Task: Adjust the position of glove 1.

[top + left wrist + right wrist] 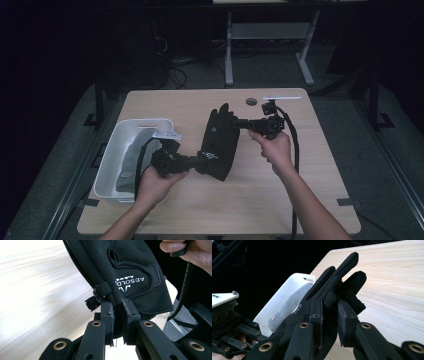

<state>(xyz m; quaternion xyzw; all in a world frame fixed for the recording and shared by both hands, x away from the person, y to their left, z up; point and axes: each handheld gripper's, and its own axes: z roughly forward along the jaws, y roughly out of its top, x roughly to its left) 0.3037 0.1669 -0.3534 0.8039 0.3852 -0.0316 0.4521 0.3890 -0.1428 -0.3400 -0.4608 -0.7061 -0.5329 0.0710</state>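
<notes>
A pair of black gloves (219,141) hangs stretched between both grippers above the middle of the wooden table (190,107). My left gripper (201,161) is shut on the cuff end of the gloves (130,277), next to the white "ABSOLO" print and a small clip. My right gripper (243,123) is shut on the finger end of the gloves (337,287), with the glove fingers sticking out past the jaws. A hand holds each gripper from below.
A white plastic bin (131,155) stands at the table's left edge with a grey cloth (131,162) inside; the bin (287,297) is also in the right gripper view, behind the gloves. A round hole (251,101) sits near the table's far edge. Dark floor and a desk frame (270,45) lie beyond.
</notes>
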